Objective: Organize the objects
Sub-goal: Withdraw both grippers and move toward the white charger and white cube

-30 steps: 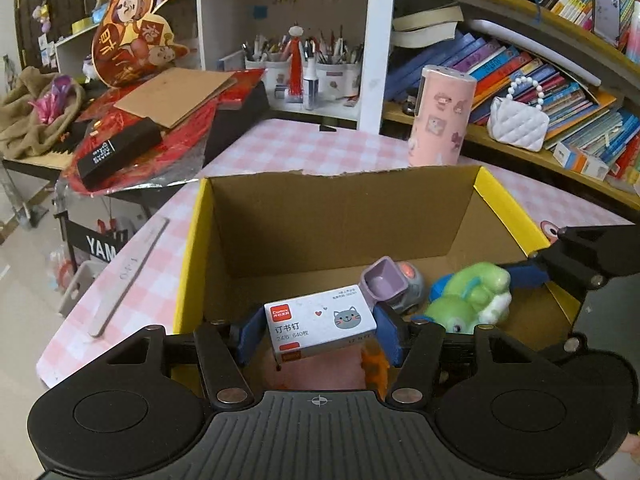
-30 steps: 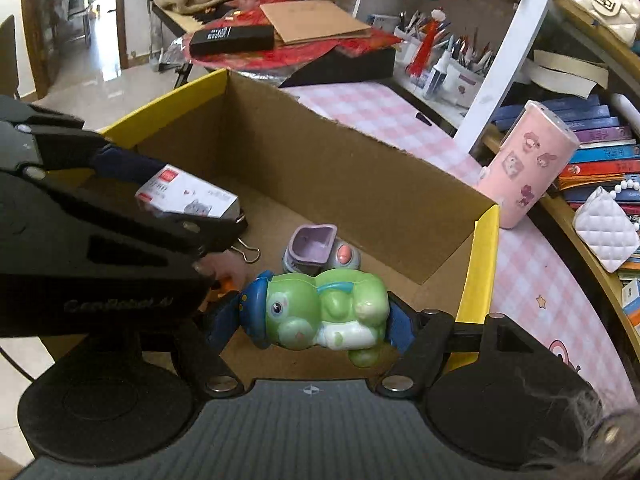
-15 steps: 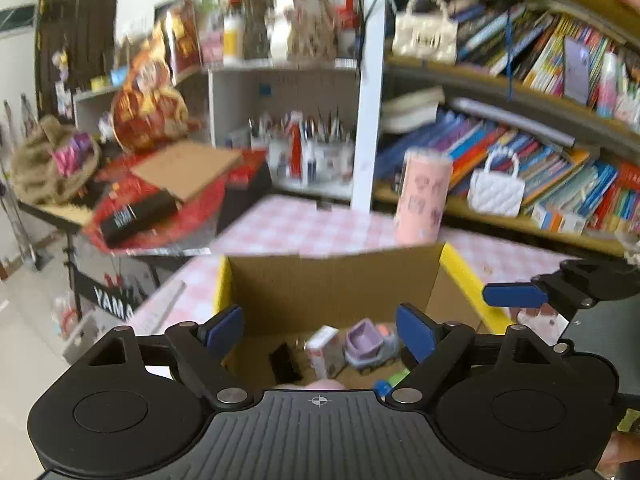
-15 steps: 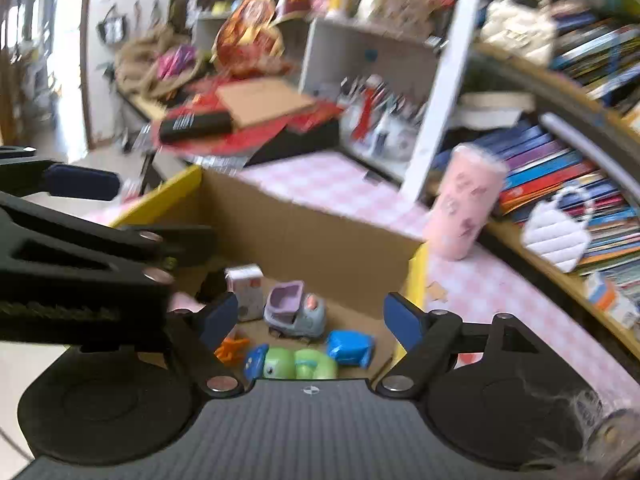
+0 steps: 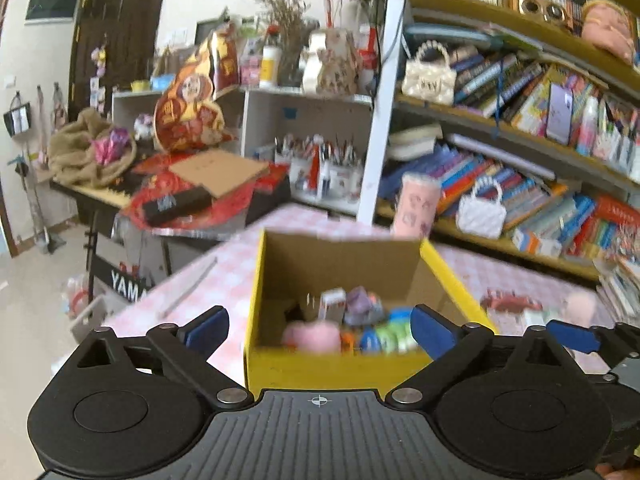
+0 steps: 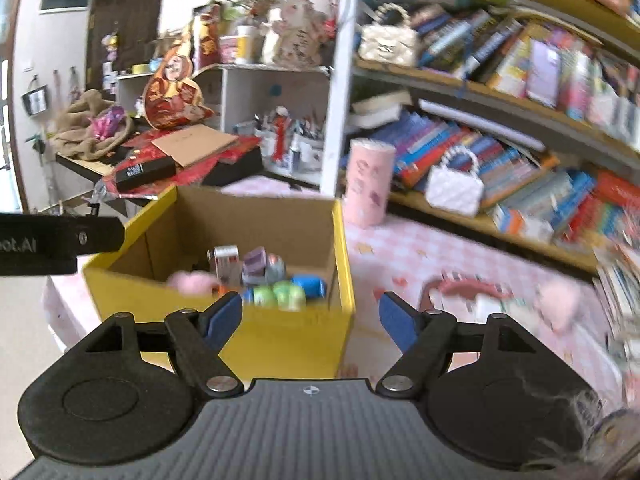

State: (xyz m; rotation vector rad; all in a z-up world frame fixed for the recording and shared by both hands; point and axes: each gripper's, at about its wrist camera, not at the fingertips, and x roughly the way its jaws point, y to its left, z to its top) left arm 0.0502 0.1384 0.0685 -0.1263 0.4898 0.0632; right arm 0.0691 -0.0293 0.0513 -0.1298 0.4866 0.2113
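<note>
Both grippers out of the box, staple box and green toy dropped inside.
Cardboard box (image 6: 280,332) holds staple box (image 6: 225,262), green toy (image 6: 278,296), purple toy (image 6: 262,266). Left gripper (image 5: 320,328) and right gripper (image 6: 310,318) both wide open, holding nothing, hovering on the near side. Loose items (image 6: 500,300) remain on the table (image 6: 400,256), right; next pick should probably approach low, jaws straddling 1 item.
</note>
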